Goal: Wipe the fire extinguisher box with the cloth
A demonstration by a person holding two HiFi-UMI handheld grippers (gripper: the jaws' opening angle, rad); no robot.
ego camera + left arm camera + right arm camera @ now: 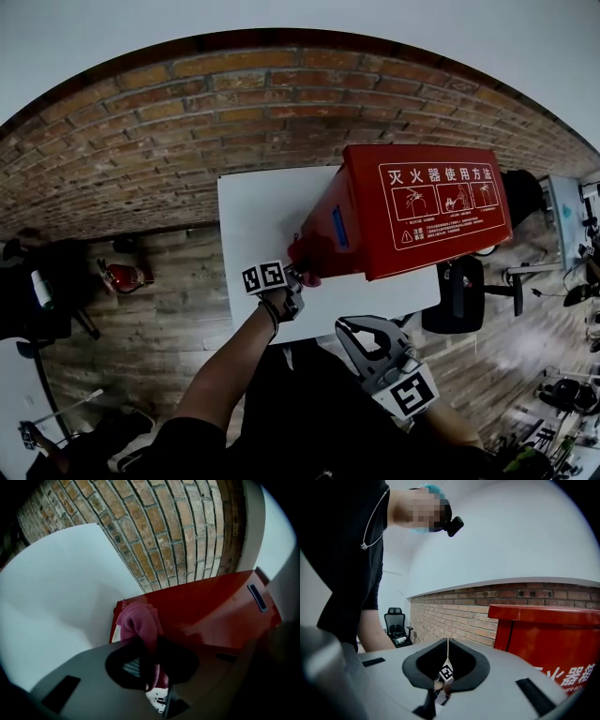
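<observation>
Now my left claw point(149, 665) is clamped tight on the soft pink folded cloth point(139, 623). The cloth touches the low corner of the big red metal fire extinguisher box point(403, 211). The box stands on the flat white table point(253, 216), close to the brick wall point(187, 122). My right claw point(356, 330) is pressed together with nothing in it. It hangs near the table's front edge, apart from the box.

I think I am wiping the narrow side of the box. To do it well, I should press the cloth flat on the red side and rub gently in long lines, so no spot gets missed. I should go carefully around the dark slot point(257, 597) in that side. If the box starts to slide, my right claw could steady it.

The box looks hard, smooth and shiny, with straight sharp edges. The cloth looks fuzzy and squishy, bunched into a fat roll. The table looks smooth and plain.
</observation>
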